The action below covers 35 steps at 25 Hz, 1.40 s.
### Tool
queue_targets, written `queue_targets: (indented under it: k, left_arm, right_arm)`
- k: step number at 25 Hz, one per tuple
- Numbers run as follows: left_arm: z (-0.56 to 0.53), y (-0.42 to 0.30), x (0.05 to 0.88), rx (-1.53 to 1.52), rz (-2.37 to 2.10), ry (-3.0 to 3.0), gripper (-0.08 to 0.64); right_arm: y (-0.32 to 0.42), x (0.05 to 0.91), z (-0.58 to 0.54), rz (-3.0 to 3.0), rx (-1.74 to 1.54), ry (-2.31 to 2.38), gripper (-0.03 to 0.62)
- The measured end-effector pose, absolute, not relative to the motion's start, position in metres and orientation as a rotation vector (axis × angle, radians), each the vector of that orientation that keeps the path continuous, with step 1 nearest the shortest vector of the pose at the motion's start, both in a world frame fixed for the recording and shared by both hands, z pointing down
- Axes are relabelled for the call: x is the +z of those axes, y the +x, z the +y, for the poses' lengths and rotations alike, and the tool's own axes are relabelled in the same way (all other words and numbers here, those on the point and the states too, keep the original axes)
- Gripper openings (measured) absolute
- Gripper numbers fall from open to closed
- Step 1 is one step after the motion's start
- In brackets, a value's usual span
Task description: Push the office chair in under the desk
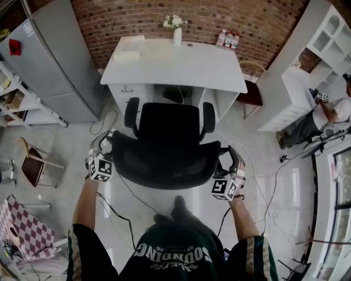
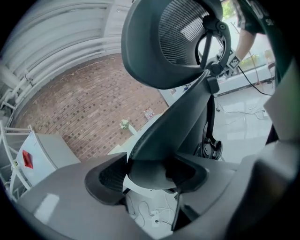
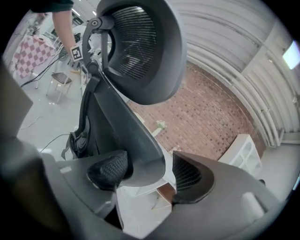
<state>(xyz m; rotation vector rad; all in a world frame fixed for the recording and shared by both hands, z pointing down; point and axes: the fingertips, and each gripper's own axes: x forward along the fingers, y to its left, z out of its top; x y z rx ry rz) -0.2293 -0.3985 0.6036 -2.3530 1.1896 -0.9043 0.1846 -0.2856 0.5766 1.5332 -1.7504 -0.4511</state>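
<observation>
Two grippers sit on the backrest (image 1: 164, 167) of the office chair (image 1: 167, 129): the left gripper (image 2: 147, 176) is clamped on its left rim, while the right gripper (image 3: 149, 173) has the right rim between its pads with one pad standing clear, so it has no hold. The chair faces the desk (image 1: 175, 66) at its front edge, not yet under. Judged step: start of push; next calls for even forward pressure from both sides, keeping it straight.

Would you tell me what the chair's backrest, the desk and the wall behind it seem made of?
The backrest: black mesh in a matte plastic-looking frame; the weave shows. The desk: smooth white board, probably laminate. The wall: bare red brick with visible mortar lines.
</observation>
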Motion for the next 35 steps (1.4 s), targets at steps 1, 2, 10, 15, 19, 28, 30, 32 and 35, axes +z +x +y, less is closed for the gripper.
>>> queue_targets:
  k: [1, 2, 10, 15, 19, 28, 30, 32, 35]
  left_arm:
    - [-0.398, -0.229, 0.603, -0.895, 1.209, -2.352, 0.278]
    - [-0.399, -0.229, 0.603, -0.891, 1.223, -2.344, 0.278]
    - [-0.404, -0.221, 0.604, -0.951, 1.229, -2.314, 0.262]
    - [-0.408, -0.222, 0.601, -0.961, 1.227, -2.316, 0.261]
    - [-0.403, -0.220, 0.602, -0.963, 1.236, -2.317, 0.261]
    - [-0.402, -0.223, 0.609, -0.999, 1.217, -2.326, 0.261]
    - [-0.403, -0.227, 0.609, -1.005, 1.212, -2.337, 0.264]
    - [-0.403, -0.227, 0.608, -1.013, 1.199, -2.337, 0.264]
    - [-0.403, -0.226, 0.607, -1.002, 1.202, -2.327, 0.262]
  right_arm:
    - [0.187, 0.578, -0.285, -1.739, -0.434, 1.554, 0.277]
    - [0.187, 0.580, -0.285, -1.725, -0.429, 1.567, 0.261]
    - [0.197, 0.584, -0.291, -1.689, -0.437, 1.567, 0.212]
    - [0.197, 0.581, -0.297, -1.698, -0.465, 1.540, 0.213]
    - [0.201, 0.582, -0.302, -1.691, -0.470, 1.526, 0.212]
    - [0.197, 0.588, -0.296, -1.687, -0.462, 1.537, 0.212]
    - [0.192, 0.587, -0.293, -1.694, -0.458, 1.547, 0.213]
    - [0.191, 0.586, -0.291, -1.688, -0.449, 1.550, 0.212]
    - [0.193, 0.585, -0.292, -1.677, -0.444, 1.548, 0.213]
